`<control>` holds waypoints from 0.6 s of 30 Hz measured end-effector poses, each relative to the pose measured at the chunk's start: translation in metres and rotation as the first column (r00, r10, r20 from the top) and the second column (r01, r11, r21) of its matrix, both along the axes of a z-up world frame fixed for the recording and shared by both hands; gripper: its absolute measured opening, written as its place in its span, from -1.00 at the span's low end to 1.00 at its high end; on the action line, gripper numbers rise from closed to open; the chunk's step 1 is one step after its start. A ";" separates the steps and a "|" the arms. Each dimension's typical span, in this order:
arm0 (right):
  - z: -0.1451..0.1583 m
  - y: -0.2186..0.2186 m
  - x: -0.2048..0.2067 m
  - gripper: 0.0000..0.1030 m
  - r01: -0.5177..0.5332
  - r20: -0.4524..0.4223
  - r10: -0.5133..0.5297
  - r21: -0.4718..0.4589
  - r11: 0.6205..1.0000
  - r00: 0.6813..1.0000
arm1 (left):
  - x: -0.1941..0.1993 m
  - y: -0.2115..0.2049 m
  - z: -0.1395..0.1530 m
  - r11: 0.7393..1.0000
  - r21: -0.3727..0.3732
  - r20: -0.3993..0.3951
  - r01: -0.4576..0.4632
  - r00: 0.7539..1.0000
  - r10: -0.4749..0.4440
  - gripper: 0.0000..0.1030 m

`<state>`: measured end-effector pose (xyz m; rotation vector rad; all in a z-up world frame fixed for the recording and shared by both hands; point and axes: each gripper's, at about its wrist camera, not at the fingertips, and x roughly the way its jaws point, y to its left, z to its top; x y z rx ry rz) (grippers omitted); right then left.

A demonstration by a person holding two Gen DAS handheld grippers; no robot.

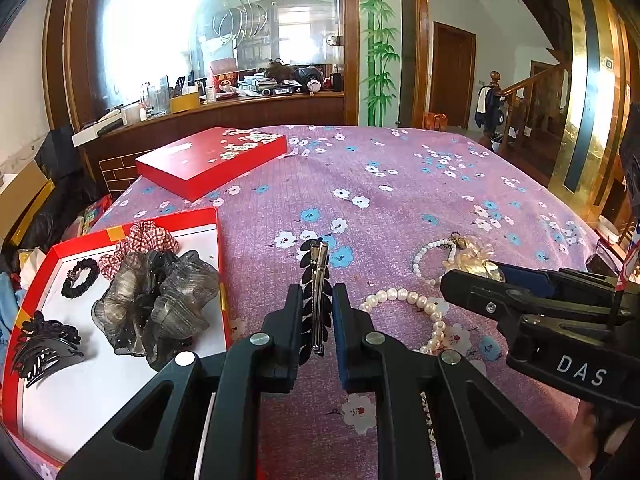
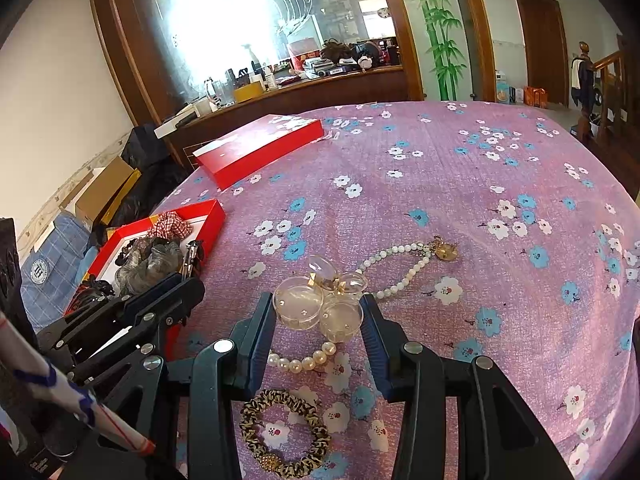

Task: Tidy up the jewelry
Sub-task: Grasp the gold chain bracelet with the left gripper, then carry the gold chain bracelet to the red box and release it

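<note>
Floral tablecloth [image 1: 400,184], hair clip [image 1: 316,300] (black) in left claw [image 1: 316,296]

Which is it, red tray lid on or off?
Off: the red lid lies apart on the tablecloth, the tray open.

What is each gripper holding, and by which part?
Left gripper clamps the black leaf hair clip near its hinge end; right gripper grips the clear flower clip's petals.

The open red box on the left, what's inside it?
The open red box holds a checked scrunchie, black hair tie, grey ruffled scrunchie and black claw clip. Anything beneath the ruffles stays hidden.
</note>
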<state>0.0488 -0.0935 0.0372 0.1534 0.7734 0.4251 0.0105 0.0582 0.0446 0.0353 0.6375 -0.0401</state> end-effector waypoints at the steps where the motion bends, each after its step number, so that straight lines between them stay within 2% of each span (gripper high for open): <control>1: 0.000 0.000 0.000 -0.11 0.000 0.000 0.000 0.000 1.000 1.000 | 0.000 0.000 0.000 1.000 0.001 0.002 -0.001 1.000 0.001 -0.74; 18: -0.001 -0.003 0.000 -0.11 0.016 0.000 -0.016 0.003 1.000 1.000 | -0.002 0.003 0.004 1.000 0.004 0.017 -0.016 1.000 0.016 -0.74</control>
